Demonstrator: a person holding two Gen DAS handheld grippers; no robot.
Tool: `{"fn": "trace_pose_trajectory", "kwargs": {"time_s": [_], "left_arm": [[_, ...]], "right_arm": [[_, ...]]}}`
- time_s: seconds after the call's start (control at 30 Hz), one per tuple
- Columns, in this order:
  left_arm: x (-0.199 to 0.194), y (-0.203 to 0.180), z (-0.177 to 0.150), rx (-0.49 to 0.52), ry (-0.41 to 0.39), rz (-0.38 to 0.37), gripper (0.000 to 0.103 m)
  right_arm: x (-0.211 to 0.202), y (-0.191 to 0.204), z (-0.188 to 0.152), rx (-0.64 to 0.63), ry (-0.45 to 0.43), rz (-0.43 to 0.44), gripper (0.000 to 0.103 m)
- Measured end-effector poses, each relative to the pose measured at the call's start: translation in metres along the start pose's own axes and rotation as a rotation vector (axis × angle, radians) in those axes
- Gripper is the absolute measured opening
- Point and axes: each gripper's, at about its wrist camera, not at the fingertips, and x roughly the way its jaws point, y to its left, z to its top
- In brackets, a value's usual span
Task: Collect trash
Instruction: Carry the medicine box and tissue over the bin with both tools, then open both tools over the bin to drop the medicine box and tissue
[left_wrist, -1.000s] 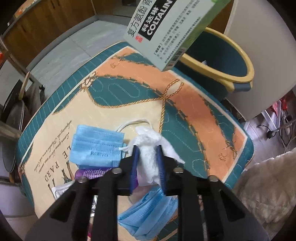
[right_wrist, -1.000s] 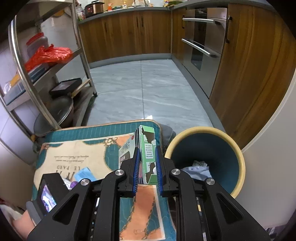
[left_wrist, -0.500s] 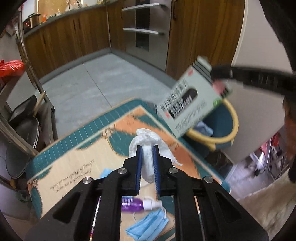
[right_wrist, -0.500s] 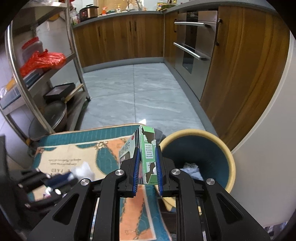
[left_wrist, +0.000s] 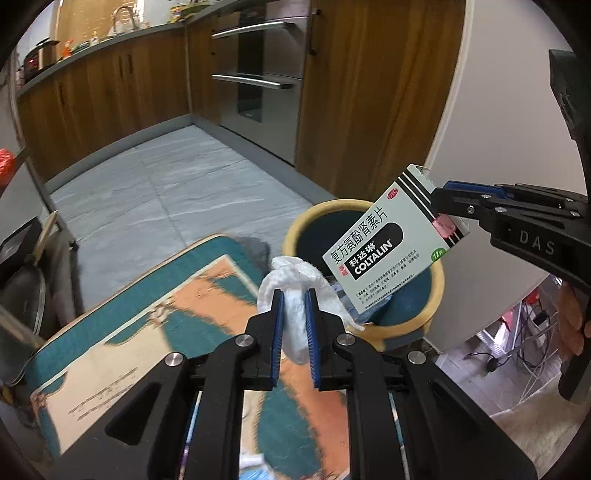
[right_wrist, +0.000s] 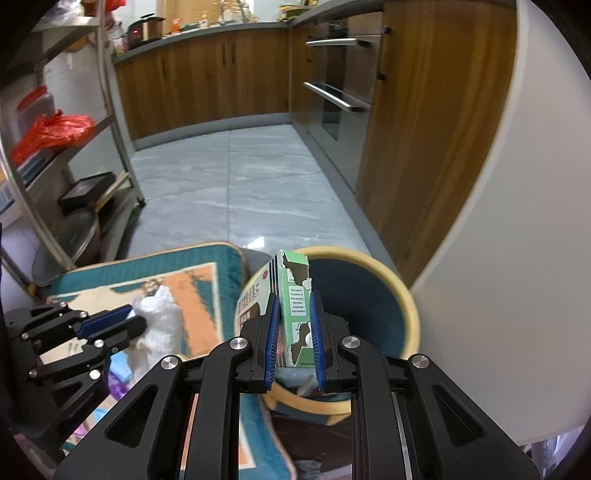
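Note:
My left gripper is shut on a crumpled white tissue and holds it above the patterned mat, beside the bin's near rim. My right gripper is shut on a green-and-white medicine box and holds it over the mouth of the blue bin with a yellow rim. In the left wrist view the box hangs over the bin, with the right gripper coming in from the right. In the right wrist view the left gripper with the tissue is at the left.
A teal and orange patterned mat lies on the grey tile floor next to the bin. Blue mask pieces and a purple item lie on it. A metal rack stands left, wooden cabinets and an oven behind, a white wall right.
My left gripper has lifted the tissue off the mat and carried it toward the bin. My right gripper has moved the box closer over the bin's mouth.

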Motion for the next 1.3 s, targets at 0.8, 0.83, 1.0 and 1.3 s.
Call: {"fn": "trace_pose_trajectory", "kwargs": {"time_s": [0.8,0.83,1.0,1.3], "left_arm": [[0.106,-0.068,0.002,0.082,0.129,-0.017,0.012],[0.110,-0.069,0.001,0.083,0.142,-0.017,0.012],[0.125,-0.072,-0.009,0.110,0.198,0.018,0.012],[0.126,-0.077,-0.015,0.140,0.196,0.026,0.020]], "right_arm": [[0.038,-0.069,-0.027,0.042,0.134,-0.126,0.018],[0.042,-0.070,-0.029,0.041,0.148,-0.134,0.018],[0.055,-0.072,-0.033,0.043,0.196,-0.152,0.018],[0.063,-0.065,-0.036,0.014,0.244,-0.139,0.018]]}}
